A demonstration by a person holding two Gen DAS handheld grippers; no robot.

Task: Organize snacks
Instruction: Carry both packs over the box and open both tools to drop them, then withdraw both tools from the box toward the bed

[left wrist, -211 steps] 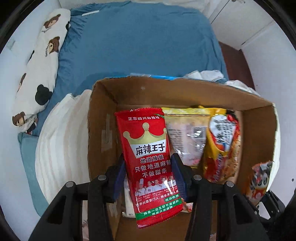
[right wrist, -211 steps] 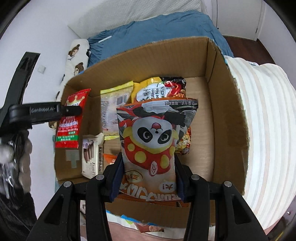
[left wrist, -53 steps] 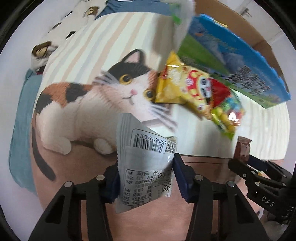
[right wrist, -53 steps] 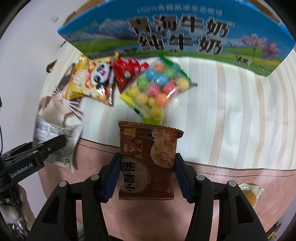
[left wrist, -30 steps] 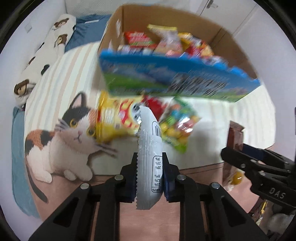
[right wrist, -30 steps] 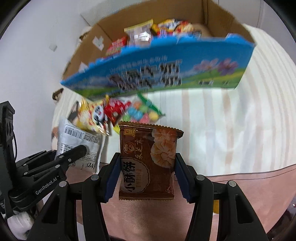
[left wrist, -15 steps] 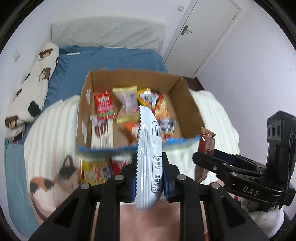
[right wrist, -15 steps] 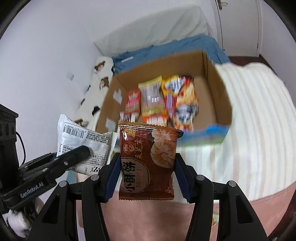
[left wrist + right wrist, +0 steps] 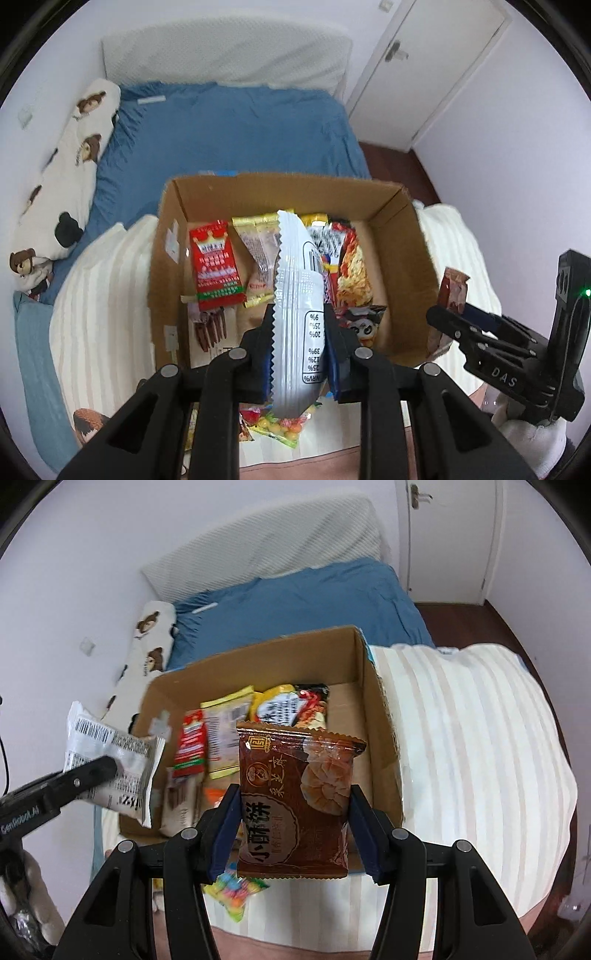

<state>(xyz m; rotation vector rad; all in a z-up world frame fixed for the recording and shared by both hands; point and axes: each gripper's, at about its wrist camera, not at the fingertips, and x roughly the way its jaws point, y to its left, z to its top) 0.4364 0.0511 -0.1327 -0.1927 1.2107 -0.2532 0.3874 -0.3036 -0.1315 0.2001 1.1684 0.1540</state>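
Blue-sheeted bed [image 9: 236,140], striped cream blanket [image 9: 480,738], open brown cardboard box [image 9: 413,258] of snacks. Left tool [image 9: 299,354] clamps white foil packet [image 9: 295,314]; right tool [image 9: 295,834] clamps brown pastry packet [image 9: 295,797].

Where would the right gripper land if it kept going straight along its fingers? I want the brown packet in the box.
Probably inside the cardboard box, on the snacks near its front; depth is unclear, so the right gripper might meet the near wall first.

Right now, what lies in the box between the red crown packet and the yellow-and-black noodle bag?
In the right wrist view, a clear packet with yellow edges lies between the red crown packet and the noodle bag, inside the cardboard box.
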